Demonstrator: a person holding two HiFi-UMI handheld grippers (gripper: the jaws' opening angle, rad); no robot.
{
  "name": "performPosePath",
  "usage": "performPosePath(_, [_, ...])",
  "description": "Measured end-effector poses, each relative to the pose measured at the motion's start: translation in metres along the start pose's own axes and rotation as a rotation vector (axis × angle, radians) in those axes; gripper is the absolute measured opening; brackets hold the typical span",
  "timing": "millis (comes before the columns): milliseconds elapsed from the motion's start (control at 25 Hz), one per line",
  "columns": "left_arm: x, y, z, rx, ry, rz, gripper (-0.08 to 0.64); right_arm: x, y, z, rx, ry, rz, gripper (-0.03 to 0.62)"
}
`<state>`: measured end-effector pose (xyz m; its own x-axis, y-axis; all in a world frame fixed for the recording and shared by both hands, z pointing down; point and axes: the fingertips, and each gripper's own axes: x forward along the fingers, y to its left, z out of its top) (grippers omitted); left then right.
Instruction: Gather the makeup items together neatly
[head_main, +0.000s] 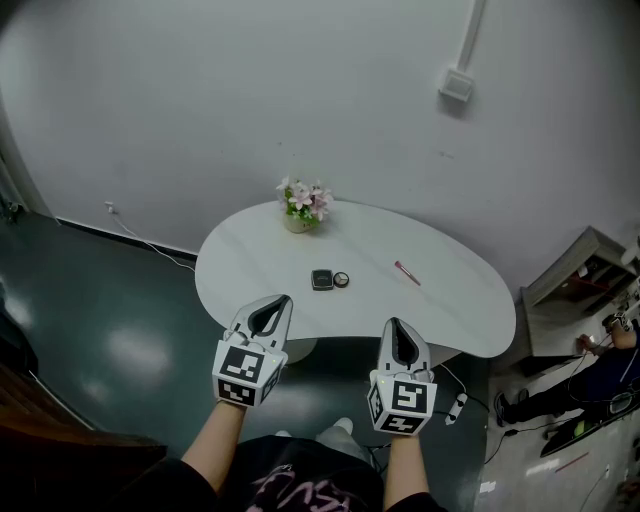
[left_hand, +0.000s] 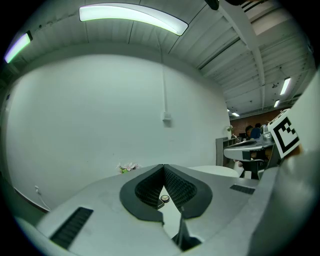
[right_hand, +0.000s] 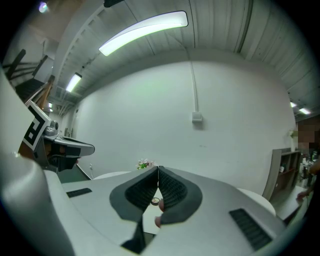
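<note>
We are at the very start: nothing is gathered yet and neither tool touches anything. The left gripper (head_main: 284, 300) and the right gripper (head_main: 394, 323) both hover at the 6 o'clock edge of the table (head_main: 450, 300). Each has its jaws closed tip to tip, with nothing between them.

The makeup items lie apart on the table. A dark square compact (head_main: 321, 280) sits near the middle. A small round jar (head_main: 341, 279) is just beside it at its 3 o'clock. A pink pencil (head_main: 407, 273) lies alone, further toward 3 o'clock, well apart from the other two.

We judge that the next move is to open one pair of jaws and reach forward, toward 12 o'clock. The right gripper is nearer to the pencil. The pencil is thin and lies flat, so the jaws must come down low around it before closing. Then it can go next to the compact.

The table is white, smooth and rounded. A pot of flowers (head_main: 303, 203) stands at its 12 o'clock edge. Behind is a plain white wall (head_main: 200, 100), and the floor (head_main: 100, 330) is dark. At 3 o'clock of the room we see a shelf (head_main: 585, 270) and a person (head_main: 600, 365).
</note>
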<state>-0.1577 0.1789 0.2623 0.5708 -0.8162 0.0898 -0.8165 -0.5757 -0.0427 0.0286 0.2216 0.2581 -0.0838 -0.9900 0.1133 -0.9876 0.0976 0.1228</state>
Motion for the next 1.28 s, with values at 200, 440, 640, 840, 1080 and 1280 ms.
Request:
performPosePath(200, [0.008, 0.003, -0.011, -0.009, 0.023, -0.005, 0.012, 0.008, -0.005, -0.009, 0.019, 0.013, -0.019, 0.063])
performPosePath(440, [0.030, 0.007, -0.016, -0.011, 0.042, -0.012, 0.012, 0.029, -0.015, -0.013, 0.027, 0.025, -0.014, 0.063])
performPosePath(640, [0.055, 0.011, -0.021, -0.016, 0.070, -0.011, 0.012, 0.054, -0.028, -0.020, 0.034, 0.041, 0.001, 0.063])
performPosePath(840, [0.081, 0.015, -0.029, -0.016, 0.093, -0.011, 0.012, 0.081, -0.039, -0.028, 0.040, 0.058, 0.024, 0.063])
performPosePath(1080, [0.116, 0.024, -0.040, -0.009, 0.129, -0.006, 0.012, 0.123, -0.048, -0.039, 0.049, 0.082, 0.063, 0.063])
performPosePath(1280, [0.149, 0.039, -0.045, -0.023, 0.155, 0.020, 0.012, 0.162, -0.059, -0.046, 0.062, 0.109, 0.096, 0.063])
